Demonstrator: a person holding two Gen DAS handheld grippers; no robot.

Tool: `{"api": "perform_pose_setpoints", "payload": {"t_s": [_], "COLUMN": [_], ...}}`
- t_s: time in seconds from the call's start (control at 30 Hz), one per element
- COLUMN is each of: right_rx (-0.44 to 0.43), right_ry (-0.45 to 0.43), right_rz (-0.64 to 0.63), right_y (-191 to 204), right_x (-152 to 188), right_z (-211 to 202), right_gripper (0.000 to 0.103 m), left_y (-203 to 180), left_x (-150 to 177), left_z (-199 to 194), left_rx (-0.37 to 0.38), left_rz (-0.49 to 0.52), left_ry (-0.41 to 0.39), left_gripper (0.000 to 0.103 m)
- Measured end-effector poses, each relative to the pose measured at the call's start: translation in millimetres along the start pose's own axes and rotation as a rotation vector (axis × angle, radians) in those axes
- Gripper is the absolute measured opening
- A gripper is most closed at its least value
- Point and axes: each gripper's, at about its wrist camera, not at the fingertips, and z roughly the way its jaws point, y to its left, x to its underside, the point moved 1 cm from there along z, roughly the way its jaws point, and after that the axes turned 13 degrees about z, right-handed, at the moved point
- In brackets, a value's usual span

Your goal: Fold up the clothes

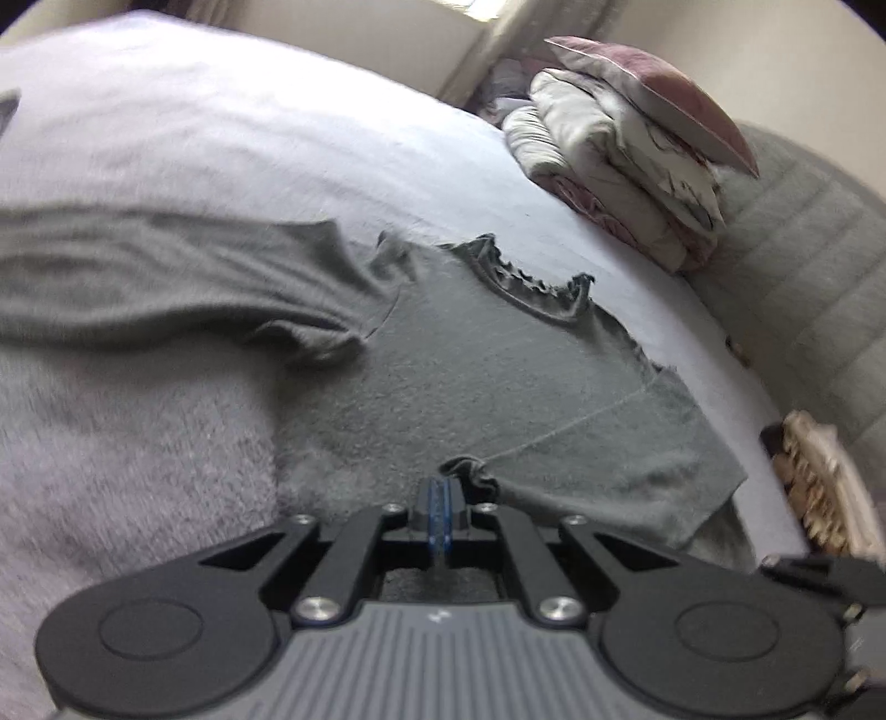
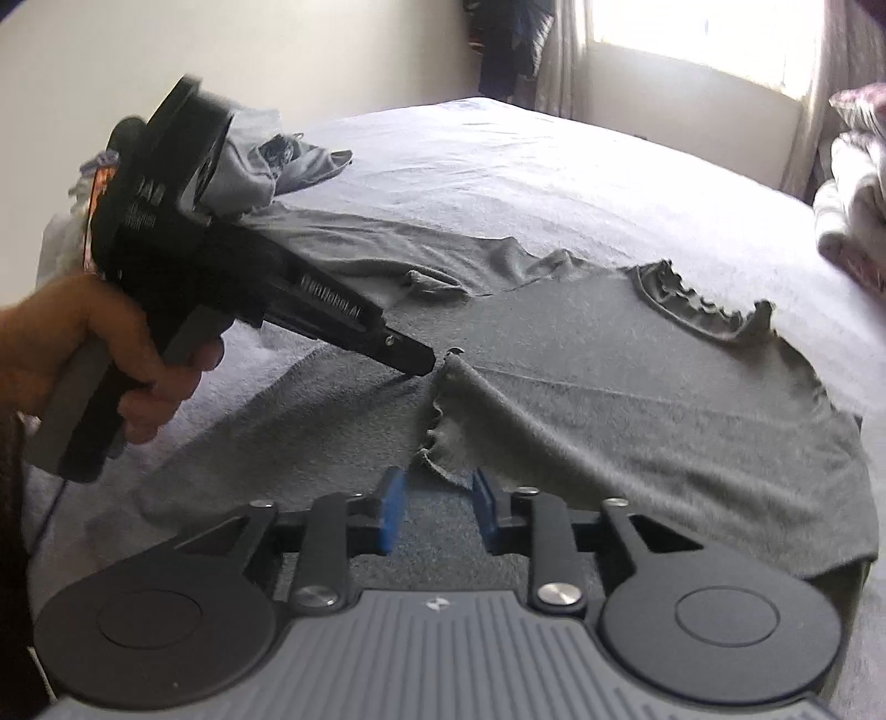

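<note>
Grey shirt [image 2: 637, 387] lies flat on my bed sheet [image 2: 554, 166], frilled neckline at 1 o'clock, one hem corner folded over toward centre. My right gripper [image 2: 437, 515] stands parted, the frayed hem edge between its blue pads [image 2: 390, 509], not pressed. My left gripper [image 1: 438, 518], at 9 o'clock in the right view, is fully closed, its tip just beside the fold, nothing visibly pinched; folded bedding [image 1: 626, 160] is stacked at 2 o'clock.

Daylight from blown-out window [image 2: 703, 39], soft shadows, motion blur, fisheye-bent dark corners.
</note>
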Motion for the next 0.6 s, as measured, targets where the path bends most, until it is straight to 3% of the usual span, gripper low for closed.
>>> {"api": "perform_pose_setpoints", "payload": {"t_s": [0.07,0.13,0.37,0.43,0.53,0.6], "right_rx": [0.002,0.003,0.013,0.017,0.020,0.013], "right_ry": [0.003,0.003,0.004,-0.006,-0.014,-0.009], "right_rz": [-0.021,-0.036,-0.066,-0.048,-0.019,0.003], "right_y": [2.6,4.7,7.7,4.6,-0.6,-3.2], "right_x": [0.4,0.6,3.6,2.5,0.8,-0.9], "right_z": [7.0,14.2,32.9,33.4,33.2,32.3], "right_gripper": [0.031,0.031,0.030,0.023,0.008,0.004], "left_y": [2.0,2.6,-0.4,-1.8,-3.7,-3.5], "left_x": [-1.1,-1.6,-4.8,-5.7,-6.7,-6.6], "left_z": [0.5,1.4,13.5,15.1,15.8,17.1], "left_rx": [0.026,0.050,0.123,0.137,0.157,0.173], "left_rz": [-0.033,-0.062,-0.153,-0.170,-0.190,-0.209], "left_ry": [-0.011,-0.023,-0.021,-0.024,-0.026,-0.026], "left_gripper": [0.016,0.020,0.021,0.021,0.033,0.039]}}
